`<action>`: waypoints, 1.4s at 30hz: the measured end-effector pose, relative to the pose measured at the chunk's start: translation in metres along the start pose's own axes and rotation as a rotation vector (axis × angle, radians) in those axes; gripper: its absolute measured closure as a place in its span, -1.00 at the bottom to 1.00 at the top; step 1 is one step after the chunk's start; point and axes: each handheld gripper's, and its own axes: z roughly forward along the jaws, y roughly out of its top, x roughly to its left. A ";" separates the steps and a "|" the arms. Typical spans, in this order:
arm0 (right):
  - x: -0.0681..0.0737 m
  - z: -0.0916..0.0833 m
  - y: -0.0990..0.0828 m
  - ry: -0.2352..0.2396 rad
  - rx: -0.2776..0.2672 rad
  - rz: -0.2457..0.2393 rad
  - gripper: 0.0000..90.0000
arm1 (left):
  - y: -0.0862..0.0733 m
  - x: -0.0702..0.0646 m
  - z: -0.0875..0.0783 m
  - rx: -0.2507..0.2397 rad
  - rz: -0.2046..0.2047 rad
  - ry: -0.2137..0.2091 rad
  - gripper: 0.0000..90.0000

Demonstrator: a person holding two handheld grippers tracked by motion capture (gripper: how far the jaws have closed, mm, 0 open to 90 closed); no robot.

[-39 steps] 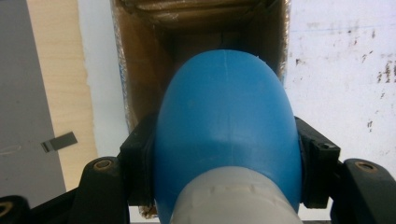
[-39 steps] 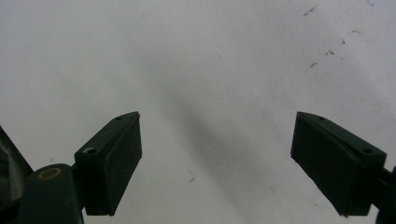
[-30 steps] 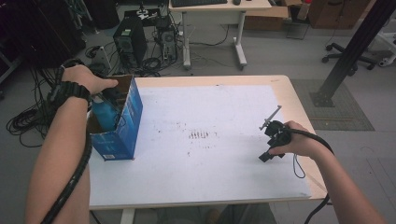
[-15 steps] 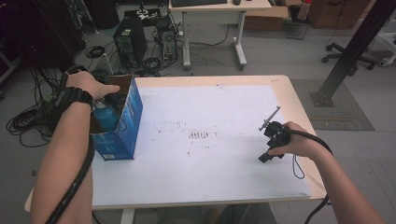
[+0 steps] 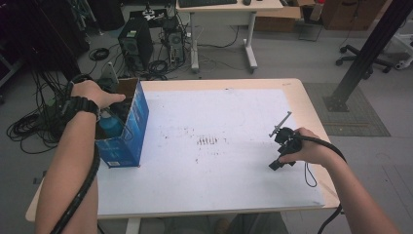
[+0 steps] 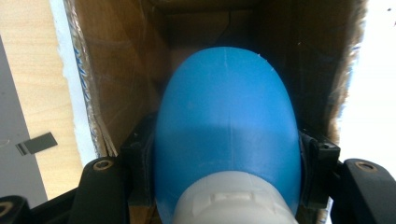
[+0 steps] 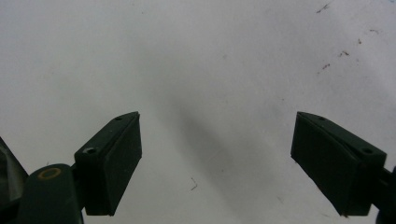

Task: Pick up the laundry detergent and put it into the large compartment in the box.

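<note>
A blue cardboard box (image 5: 127,134) stands open-topped at the table's left edge. Inside it is a blue plastic bottle (image 5: 111,126) with a white cap. My left gripper (image 6: 227,161) reaches down into the box, its black jaws closed on both sides of the blue bottle (image 6: 226,126), whose white cap (image 6: 233,198) faces the camera. The person's left hand (image 5: 92,92) covers that gripper from above. My right gripper (image 7: 215,158) hovers low over the white table top (image 7: 196,56), open, with nothing between its pads. In the high view the right gripper (image 5: 282,146) is at the table's right side.
The brown inner walls of the box (image 6: 116,79) crowd the bottle closely. A white sheet (image 5: 214,161) with small dark specks covers most of the wooden table (image 5: 311,112). Beyond the far edge, computer towers (image 5: 136,46), cables and a desk (image 5: 224,9) stand on the floor.
The left hand has shifted slightly toward the near side over the box, still with the bottle. The right hand and its gripper have stayed in place.
</note>
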 end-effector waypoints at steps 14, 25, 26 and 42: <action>0.001 0.001 0.002 -0.001 0.003 -0.002 -0.63 | -0.002 0.002 0.012 -0.001 -0.001 0.001 -0.17; 0.002 0.002 0.001 -0.001 0.004 -0.001 -0.63 | -0.002 0.002 0.014 -0.010 0.002 0.002 -0.17; 0.002 0.002 0.000 -0.001 0.004 -0.002 -0.63 | -0.002 0.002 0.014 -0.011 0.002 0.003 -0.17; 0.003 0.002 -0.002 0.000 0.003 0.000 -0.63 | -0.003 -0.003 0.013 -0.013 0.018 0.022 -0.25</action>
